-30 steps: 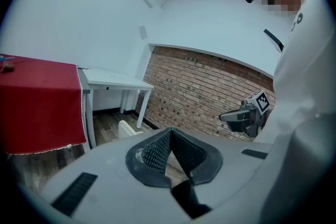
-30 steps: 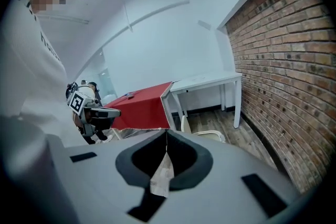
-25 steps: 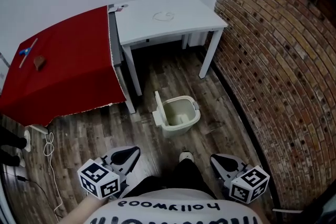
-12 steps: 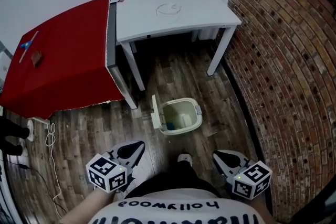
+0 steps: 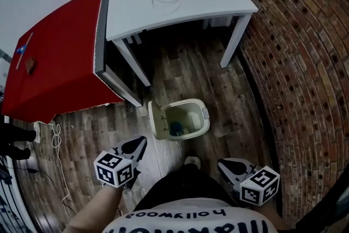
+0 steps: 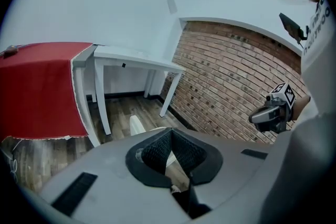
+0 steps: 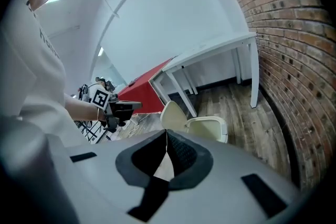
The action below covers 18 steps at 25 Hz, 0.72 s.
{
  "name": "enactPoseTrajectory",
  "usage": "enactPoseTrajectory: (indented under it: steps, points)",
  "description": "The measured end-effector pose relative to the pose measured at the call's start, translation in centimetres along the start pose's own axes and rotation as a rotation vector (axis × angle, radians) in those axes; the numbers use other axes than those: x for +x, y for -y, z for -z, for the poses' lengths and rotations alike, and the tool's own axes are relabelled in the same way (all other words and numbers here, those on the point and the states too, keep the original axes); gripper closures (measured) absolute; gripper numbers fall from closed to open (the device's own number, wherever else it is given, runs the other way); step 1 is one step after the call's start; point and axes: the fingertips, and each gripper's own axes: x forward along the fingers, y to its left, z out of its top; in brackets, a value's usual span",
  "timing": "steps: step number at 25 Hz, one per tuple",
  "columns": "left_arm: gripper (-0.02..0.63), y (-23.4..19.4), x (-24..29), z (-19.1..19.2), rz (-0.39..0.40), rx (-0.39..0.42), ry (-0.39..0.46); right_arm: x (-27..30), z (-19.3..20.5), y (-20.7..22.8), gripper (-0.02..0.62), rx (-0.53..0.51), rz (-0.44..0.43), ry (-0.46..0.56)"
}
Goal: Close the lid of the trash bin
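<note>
A dark wooden plank floor [image 5: 188,71] runs between a white back wall and a brick wall [image 5: 305,63], which stands beyond the right gripper's outer side. One trash bin [image 5: 203,117], cream in colour, stands on this floor ahead of both grippers, between the lines of the two and well apart from each. Its one lid [image 5: 154,123] is open and stands upright at the bin's edge on the left gripper's side. One small blue thing [image 5: 175,129] lies inside the bin; what it is cannot be told.

The left gripper [image 5: 140,142] is held low and points toward the lid. Its jaws are closed tip to tip with nothing between them. The right gripper [image 5: 222,163] is held further back and to the other side of the person's legs. Its jaws also meet at the tips and it is empty. One shoe tip [image 5: 192,161] shows between the two grippers.

Two tables stand beyond the bin, side by side and touching. A white table [image 5: 174,0] is straight ahead, and a table under a red cloth [image 5: 60,52] is ahead of the left gripper. A white cable [image 5: 57,139] lies on the floor outside the left gripper.
</note>
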Motion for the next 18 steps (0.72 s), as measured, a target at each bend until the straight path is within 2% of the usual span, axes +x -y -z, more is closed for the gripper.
enactPoseTrajectory:
  steps: [5,9,12,18]
  points:
    - [0.6,-2.5,3.0,0.5,-0.065,0.054,-0.066,0.8,-0.1,3.5,0.584,-0.009,-0.03,-0.047]
    - [0.6,-5.1,4.3,0.6,-0.122,0.039,-0.093,1.3,-0.2,5.7,0.584,0.028,-0.036,-0.041]
    - [0.6,-6.2,5.5,1.0,-0.129,0.071,-0.136,1.5,0.3,6.7,0.584,0.072,-0.043,-0.05]
    - [0.6,-8.4,8.4,1.4,-0.138,0.045,-0.19,2.4,0.9,8.3,0.584,0.131,-0.032,-0.068]
